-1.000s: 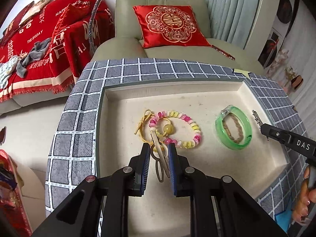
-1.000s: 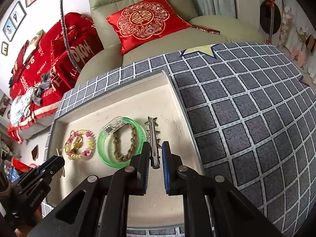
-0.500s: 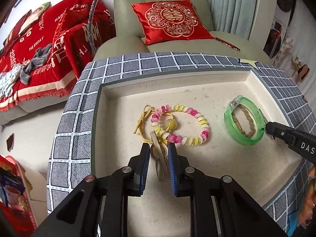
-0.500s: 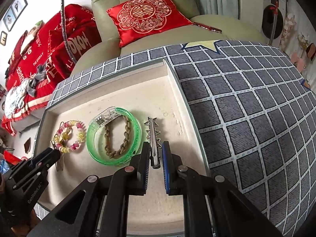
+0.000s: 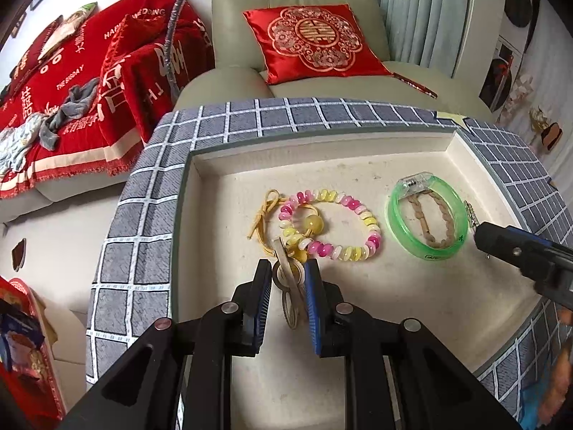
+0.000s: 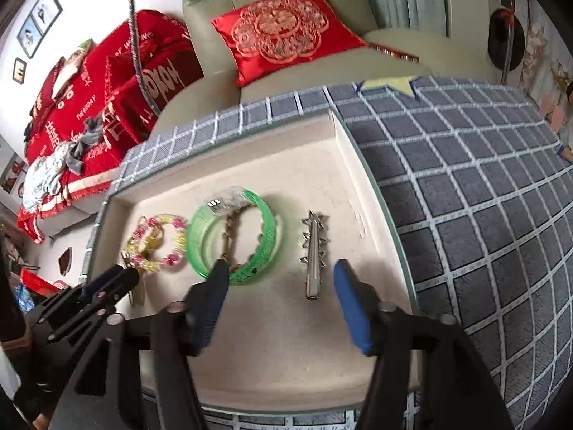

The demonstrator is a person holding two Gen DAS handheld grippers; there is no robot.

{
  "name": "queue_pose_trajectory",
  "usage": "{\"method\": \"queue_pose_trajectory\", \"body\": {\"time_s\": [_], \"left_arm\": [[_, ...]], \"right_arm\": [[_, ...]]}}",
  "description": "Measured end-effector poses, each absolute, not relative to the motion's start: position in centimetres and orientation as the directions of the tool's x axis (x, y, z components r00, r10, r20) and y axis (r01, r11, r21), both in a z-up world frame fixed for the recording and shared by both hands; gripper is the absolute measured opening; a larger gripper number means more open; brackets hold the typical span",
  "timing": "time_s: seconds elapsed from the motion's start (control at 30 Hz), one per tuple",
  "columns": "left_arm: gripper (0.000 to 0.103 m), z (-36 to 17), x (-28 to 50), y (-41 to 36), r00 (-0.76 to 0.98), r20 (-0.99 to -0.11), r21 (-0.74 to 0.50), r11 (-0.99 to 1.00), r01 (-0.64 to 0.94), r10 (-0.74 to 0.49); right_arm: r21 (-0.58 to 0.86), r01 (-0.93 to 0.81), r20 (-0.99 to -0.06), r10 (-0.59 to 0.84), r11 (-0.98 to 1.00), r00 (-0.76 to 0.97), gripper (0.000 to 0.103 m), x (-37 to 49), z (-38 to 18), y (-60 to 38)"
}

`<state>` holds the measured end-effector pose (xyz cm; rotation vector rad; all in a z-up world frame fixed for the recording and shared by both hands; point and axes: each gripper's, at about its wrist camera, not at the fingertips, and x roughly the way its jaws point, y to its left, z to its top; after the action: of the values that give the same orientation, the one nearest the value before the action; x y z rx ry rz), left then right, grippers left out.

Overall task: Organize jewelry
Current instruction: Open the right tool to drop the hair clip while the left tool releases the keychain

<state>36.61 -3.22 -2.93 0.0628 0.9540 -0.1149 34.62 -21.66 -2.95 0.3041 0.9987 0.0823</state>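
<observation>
You face pale green armchair (image 5: 301, 18) at far side, red embroidered cushion (image 5: 315, 41) on seat. Far left: sofa under red printed throw (image 5: 71, 82). Pale pleated curtain (image 5: 419, 10) far right. Framed pictures (image 6: 39, 18) on white wall, far left.

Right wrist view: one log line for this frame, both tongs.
right tongs: open, star hair clip lying free in tray | left tongs: shut on pale clip beside beaded bracelet
</observation>
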Motion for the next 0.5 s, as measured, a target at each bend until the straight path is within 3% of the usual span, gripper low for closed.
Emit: {"method": "queue_pose_trajectory", "body": {"time_s": [0.5], "left_arm": [[0.034,-0.1,35.2,-3.6,0.642,-0.763,0.021,0.990,0.139,-0.074]], "right_arm": [[0.322,0.103,-0.786,0.205,0.941,0.583,0.067,31.7,-0.8,-23.1]]}}
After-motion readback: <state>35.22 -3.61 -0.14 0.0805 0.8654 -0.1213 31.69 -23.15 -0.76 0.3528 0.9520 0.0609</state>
